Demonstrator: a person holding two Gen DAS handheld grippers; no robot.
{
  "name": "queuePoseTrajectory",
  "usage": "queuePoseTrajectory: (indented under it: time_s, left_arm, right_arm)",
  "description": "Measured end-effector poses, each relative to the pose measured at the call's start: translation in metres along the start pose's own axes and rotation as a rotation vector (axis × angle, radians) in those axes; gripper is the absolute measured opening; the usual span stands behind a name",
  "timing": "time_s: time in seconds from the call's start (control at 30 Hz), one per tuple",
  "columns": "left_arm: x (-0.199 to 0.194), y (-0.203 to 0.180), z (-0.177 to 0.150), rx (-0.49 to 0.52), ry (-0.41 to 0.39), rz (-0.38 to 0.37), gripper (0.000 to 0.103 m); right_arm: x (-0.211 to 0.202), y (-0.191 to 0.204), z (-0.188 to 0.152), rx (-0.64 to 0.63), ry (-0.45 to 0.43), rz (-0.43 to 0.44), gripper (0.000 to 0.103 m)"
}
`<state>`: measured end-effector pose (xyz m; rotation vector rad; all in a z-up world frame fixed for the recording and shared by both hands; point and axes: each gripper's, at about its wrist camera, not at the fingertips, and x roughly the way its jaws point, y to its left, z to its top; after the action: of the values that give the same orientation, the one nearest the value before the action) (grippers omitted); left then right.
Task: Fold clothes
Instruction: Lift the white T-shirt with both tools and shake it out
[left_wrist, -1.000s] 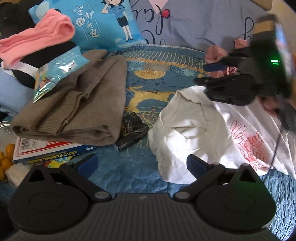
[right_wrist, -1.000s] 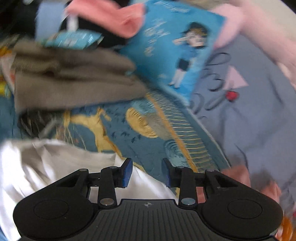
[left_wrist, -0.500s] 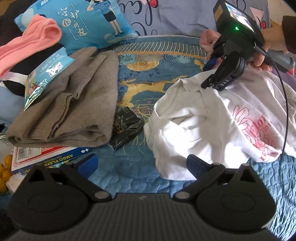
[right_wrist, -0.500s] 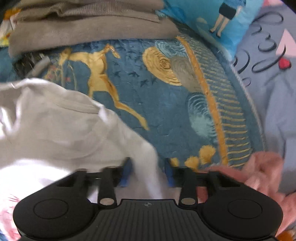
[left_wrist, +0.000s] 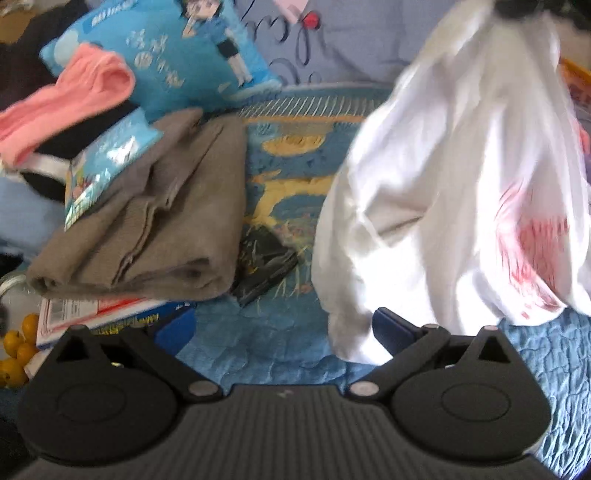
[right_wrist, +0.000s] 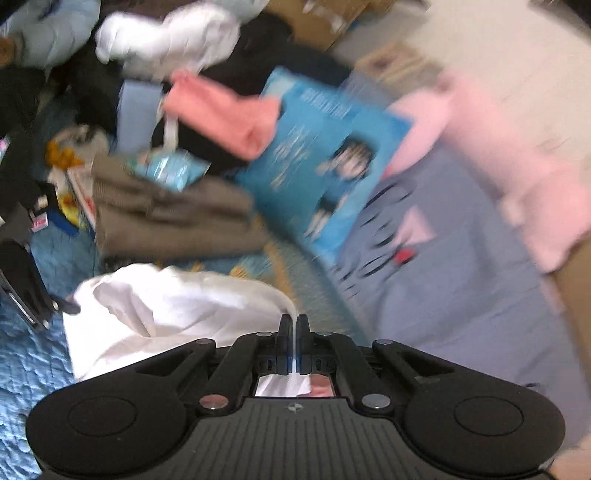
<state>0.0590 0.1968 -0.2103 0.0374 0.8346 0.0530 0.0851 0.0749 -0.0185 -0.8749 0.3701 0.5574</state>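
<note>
A white T-shirt with a red print hangs lifted above the blue quilt, its top bunched at the upper right, where the right gripper is only partly in frame. In the right wrist view my right gripper is shut on an edge of the white T-shirt, which trails down to the left. My left gripper stands open low over the quilt; the shirt's lowest fold hangs close beside its right finger. Both views are blurred.
A folded brown sweater lies left on a card box, with a snack packet, pink cloth and blue pillow behind. A black packet lies mid-quilt; oranges sit far left.
The right gripper closed on the white T-shirt's edge and rose, pulling the shirt up off the quilt so it now hangs. The left gripper has stayed open and almost still.
</note>
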Motion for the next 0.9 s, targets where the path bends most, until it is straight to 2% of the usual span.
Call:
queuePoseTrajectory:
  time_s: [0.13,0.3,0.37,0.43,0.47,0.57,0.67,0.7,0.77,0.83,0.87,0.9]
  left_arm:
    - [-0.021,-0.01,0.001,0.052,-0.121,-0.055,0.103]
    - [-0.051,-0.033,-0.005,0.165,-0.289,-0.18,0.103]
    - [-0.062,-0.047,-0.01,0.225,-0.364,-0.194,0.103]
    - [-0.068,-0.062,-0.013,0.278,-0.406,-0.191,0.103]
    - [-0.069,-0.069,-0.015,0.304,-0.418,-0.192,0.103]
    - [-0.061,-0.087,-0.015,0.36,-0.381,-0.223,0.103]
    - [-0.055,-0.098,-0.013,0.367,-0.377,-0.223,0.103]
    - [-0.054,-0.1,-0.012,0.361,-0.384,-0.215,0.1]
    - [-0.052,-0.101,-0.01,0.324,-0.392,-0.196,0.078]
    - [-0.047,-0.097,-0.007,0.267,-0.373,-0.166,0.04]
    - [-0.043,-0.092,-0.006,0.244,-0.353,-0.173,0.031]
    - [-0.041,-0.088,-0.005,0.22,-0.342,-0.191,0.01]
  right_arm:
    - [-0.051,-0.007,-0.001,0.015,-0.027,-0.077,0.001]
    - [-0.085,-0.008,-0.006,0.052,-0.033,-0.132,0.001]
    - [-0.094,-0.006,-0.007,0.073,-0.036,-0.141,0.001]
    - [-0.1,-0.005,-0.008,0.1,-0.044,-0.152,0.001]
    - [-0.103,-0.005,-0.008,0.114,-0.049,-0.158,0.001]
    - [-0.109,-0.004,-0.009,0.147,-0.055,-0.166,0.001]
    - [-0.111,-0.003,-0.011,0.16,-0.053,-0.174,0.001]
    - [-0.111,-0.002,-0.011,0.164,-0.053,-0.174,0.001]
    - [-0.112,0.001,-0.012,0.17,-0.056,-0.173,0.001]
    - [-0.113,0.003,-0.012,0.175,-0.057,-0.171,0.001]
    - [-0.113,0.004,-0.013,0.177,-0.057,-0.17,0.001]
    - [-0.113,0.004,-0.013,0.18,-0.057,-0.172,0.001]
